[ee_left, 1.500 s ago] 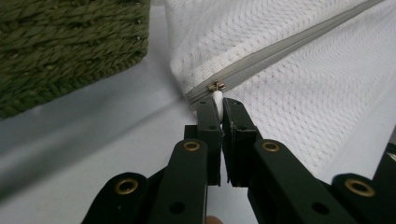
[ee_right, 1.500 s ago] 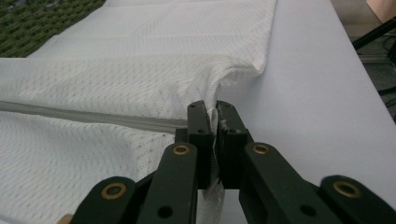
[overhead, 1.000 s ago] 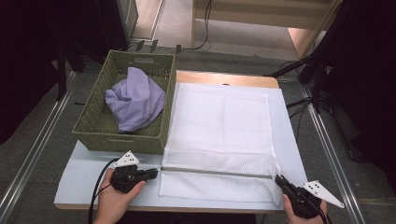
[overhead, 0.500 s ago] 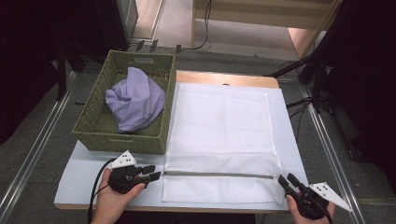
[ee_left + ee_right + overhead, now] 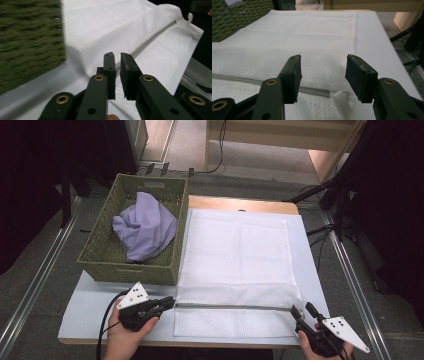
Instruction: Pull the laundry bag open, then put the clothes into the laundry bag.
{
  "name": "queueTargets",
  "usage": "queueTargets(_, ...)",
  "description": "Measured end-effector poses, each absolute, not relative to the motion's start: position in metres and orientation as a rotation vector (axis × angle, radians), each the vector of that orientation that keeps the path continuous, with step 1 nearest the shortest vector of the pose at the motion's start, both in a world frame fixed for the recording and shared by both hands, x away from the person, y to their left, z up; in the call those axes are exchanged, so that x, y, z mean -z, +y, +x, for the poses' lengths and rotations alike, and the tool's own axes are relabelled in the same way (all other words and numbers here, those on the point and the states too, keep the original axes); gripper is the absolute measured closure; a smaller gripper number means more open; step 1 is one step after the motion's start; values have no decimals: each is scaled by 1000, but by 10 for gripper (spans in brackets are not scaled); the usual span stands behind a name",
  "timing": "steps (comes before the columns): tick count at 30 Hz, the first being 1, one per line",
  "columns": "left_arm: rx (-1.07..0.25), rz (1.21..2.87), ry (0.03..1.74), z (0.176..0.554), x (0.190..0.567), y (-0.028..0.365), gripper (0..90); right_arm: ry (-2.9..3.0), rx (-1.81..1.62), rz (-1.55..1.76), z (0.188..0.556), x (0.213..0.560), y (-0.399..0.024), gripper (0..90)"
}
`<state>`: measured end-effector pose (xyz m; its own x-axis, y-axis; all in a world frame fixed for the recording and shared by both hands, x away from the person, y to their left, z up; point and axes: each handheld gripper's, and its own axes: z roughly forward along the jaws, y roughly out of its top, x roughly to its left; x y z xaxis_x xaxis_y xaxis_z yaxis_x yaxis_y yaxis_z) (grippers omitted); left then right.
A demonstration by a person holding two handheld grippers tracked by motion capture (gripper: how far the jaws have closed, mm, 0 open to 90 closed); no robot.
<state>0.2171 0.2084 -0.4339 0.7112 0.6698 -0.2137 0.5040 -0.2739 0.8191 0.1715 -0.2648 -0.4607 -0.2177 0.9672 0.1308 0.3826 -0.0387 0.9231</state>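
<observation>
High view | white mesh bag (image 5: 235,270) flat, zipper (image 5: 232,307) across | left hand-held gripper (image 5: 167,303) narrow, empty | right hand-held gripper (image 5: 303,310) wide, empty

the wicker basket (image 5: 30,42) is blurred in the left gripper view and cut off by the top and left edges — its weave barely reads. the purple cloth (image 5: 145,230) hides the basket's floor in the high view. the right gripper (image 5: 306,314) runs off the bottom edge there with its hand. the zipper's white pull tab (image 5: 342,101) is soft and cut off at the bottom in the right gripper view — whether the left gripper (image 5: 115,56) pinches mesh can't be told.
</observation>
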Motion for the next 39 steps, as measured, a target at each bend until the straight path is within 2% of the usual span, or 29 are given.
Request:
queueTargets(3,-179,1982,860,215,438,190,900,1702,-1268,1405,174,460,-248,480)
queueTargets(8,-139,2055,784,215,442,157,900,1803,-1287,1356,181,459,-223,474)
queueTargets(17,-67,2168,755,221,460,114,900,2049,-1290,1251,204,462,-180,473)
queueTargets(22,-43,2214,762,223,474,111,900,2129,-1279,1223,220,465,-162,435)
queueTargets(28,-24,2188,770,225,477,116,900,2250,-1220,1201,244,470,-148,404)
queueTargets(32,-31,2174,768,224,479,116,900,2309,-1206,1168,253,474,-142,414)
queueTargets(39,-23,2152,772,223,481,118,900,2369,-1139,1086,248,486,-132,465)
